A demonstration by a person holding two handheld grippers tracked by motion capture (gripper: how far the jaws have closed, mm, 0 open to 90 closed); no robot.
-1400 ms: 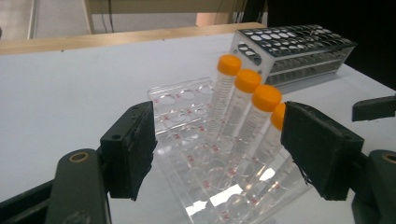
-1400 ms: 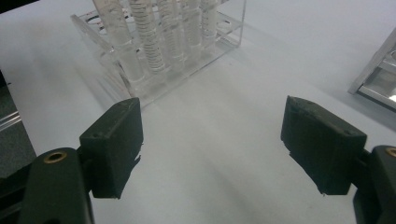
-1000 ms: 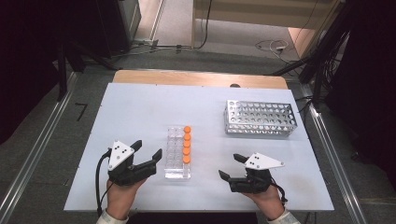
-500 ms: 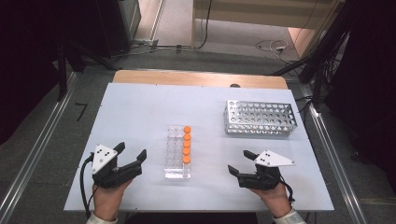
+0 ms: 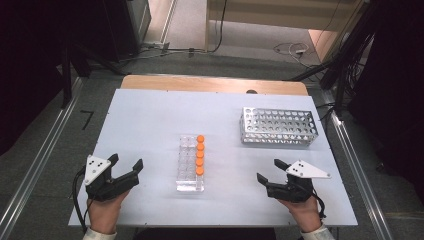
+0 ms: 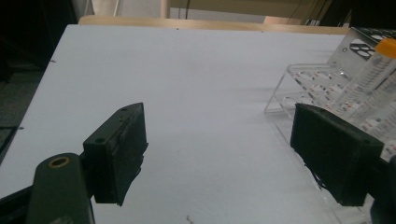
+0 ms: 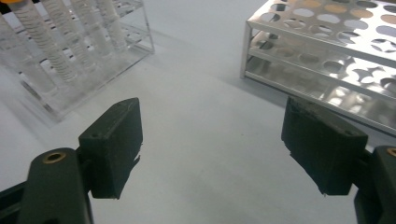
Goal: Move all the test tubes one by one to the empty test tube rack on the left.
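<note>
While the left gripper (image 5: pixel 125 167) sat at the table's (image 5: pixel 150 115) near left corner, its jaws stood spread wide with only bare tabletop between them, and they had just been opening further. The person's left hand (image 5: pixel 106 212) came in over the near edge beneath it, a black cable looping off the left edge. In the left gripper view, the pads (image 6: pixel 123 154) framed plain white surface, and the clear rack (image 6: pixel 322 86) lay just past the right jaw.

Toward the middle of the table, nearer the near edge than the far one, stood that clear plastic rack (image 5: pixel 187 162), its long side running from near to far. Five orange-capped tubes (image 5: pixel 200 154) filled its right-hand row, upright and one behind another; its left rows looked empty. Neither gripper touched it.

Farther right and closer to the far edge lay the metal perforated rack (image 5: pixel 279 126), well apart from the clear one, its holes holding nothing visible.

At the near right corner the right gripper (image 5: pixel 269 171) rested in the right hand (image 5: pixel 304 212), its jaws likewise parted on nothing. In the right gripper view, the pads (image 7: pixel 114 140) bracketed bare table, with the tubes (image 7: pixel 49 51) up to the left and the metal rack (image 7: pixel 327 42) up to the right.
</note>
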